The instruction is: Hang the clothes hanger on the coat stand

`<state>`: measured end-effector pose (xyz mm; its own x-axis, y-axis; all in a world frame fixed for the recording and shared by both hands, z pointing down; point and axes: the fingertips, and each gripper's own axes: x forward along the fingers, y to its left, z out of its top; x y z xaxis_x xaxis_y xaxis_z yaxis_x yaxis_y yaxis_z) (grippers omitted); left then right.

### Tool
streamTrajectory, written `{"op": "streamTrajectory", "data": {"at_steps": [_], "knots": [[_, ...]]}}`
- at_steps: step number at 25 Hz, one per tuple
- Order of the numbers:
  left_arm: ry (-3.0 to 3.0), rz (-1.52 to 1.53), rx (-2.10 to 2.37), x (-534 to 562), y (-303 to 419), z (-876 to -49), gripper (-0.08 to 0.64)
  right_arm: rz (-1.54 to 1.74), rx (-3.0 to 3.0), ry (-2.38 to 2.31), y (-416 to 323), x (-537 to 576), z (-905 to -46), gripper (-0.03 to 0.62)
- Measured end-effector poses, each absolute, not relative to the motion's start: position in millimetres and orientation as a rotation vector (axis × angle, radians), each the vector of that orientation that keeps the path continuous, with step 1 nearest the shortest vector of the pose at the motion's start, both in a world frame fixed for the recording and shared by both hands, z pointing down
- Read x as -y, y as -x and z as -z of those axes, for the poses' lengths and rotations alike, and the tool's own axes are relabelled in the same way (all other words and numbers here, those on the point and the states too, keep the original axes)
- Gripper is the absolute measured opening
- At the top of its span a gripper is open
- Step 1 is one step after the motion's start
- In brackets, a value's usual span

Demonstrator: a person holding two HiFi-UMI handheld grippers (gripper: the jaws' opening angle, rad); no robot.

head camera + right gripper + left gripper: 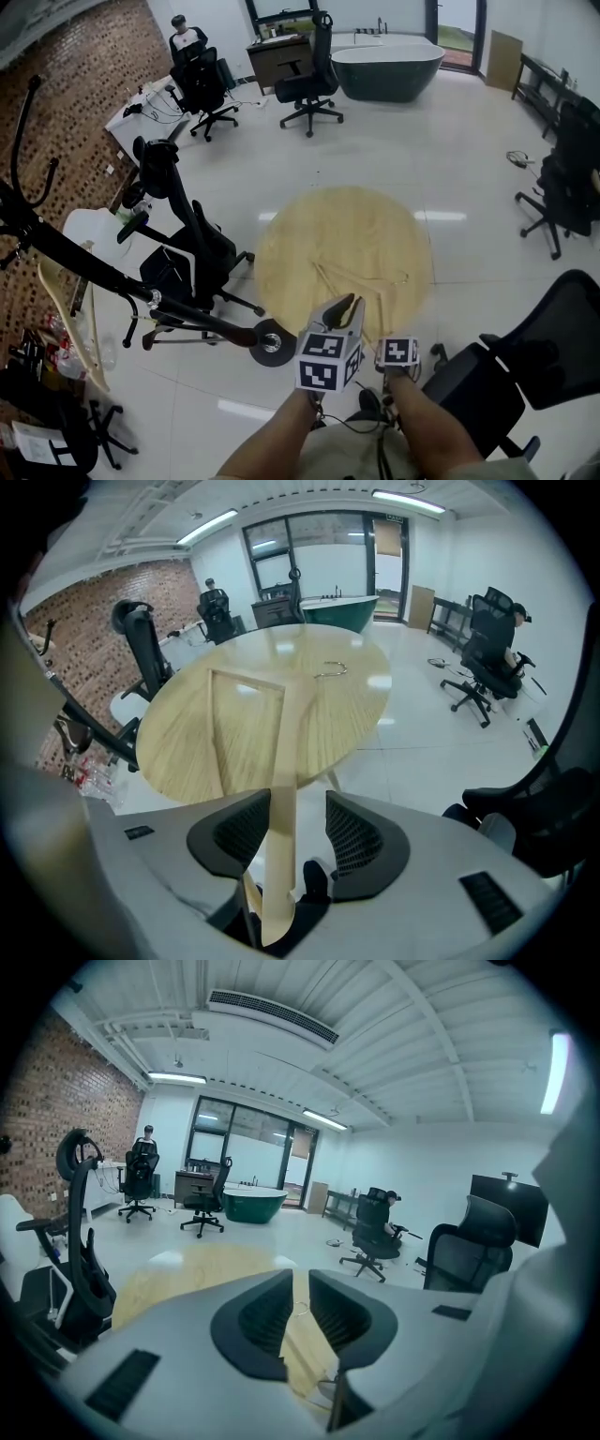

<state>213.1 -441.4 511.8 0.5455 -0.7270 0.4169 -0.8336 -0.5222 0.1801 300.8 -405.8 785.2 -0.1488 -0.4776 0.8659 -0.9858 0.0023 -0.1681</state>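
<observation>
the right gripper (pixel 305 806) hangs slack, jaws wide around the wooden hanger (pixel 283 752) on the round table (pixel 342 714), while the left gripper (pixel 300 1286) is narrowly parted, empty.

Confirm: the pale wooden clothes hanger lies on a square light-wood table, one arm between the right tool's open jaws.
Not square: the head view shows the light-wood table is round. The pale wooden clothes hanger and right tool are as stated.

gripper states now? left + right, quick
Left gripper: open a crack, empty.
Right gripper: open; hanger arm sits between the jaws, against one pad, not clamped.
</observation>
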Motion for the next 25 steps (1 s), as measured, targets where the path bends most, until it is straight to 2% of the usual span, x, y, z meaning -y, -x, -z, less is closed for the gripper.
{"op": "streamTrajectory", "data": {"at_steps": [3, 12, 25], "knots": [[-2.42, -0.407, 1.291, 439.0, -214.6, -510.5, 0.067, -1.044, 1.591, -1.498, -323.2, 395.3, -786.4, 0.192], [-2.403, -0.391, 1.299, 435.5, -211.1, -511.9, 0.067, -1.032, 1.751, -1.357, -295.4, 408.7, -787.0, 0.192], [-2.377, -0.437, 1.314, 444.6, -203.8, -523.5, 0.067, -1.05, 1.493, -1.234, -297.9, 393.1, -824.2, 0.192]]}}
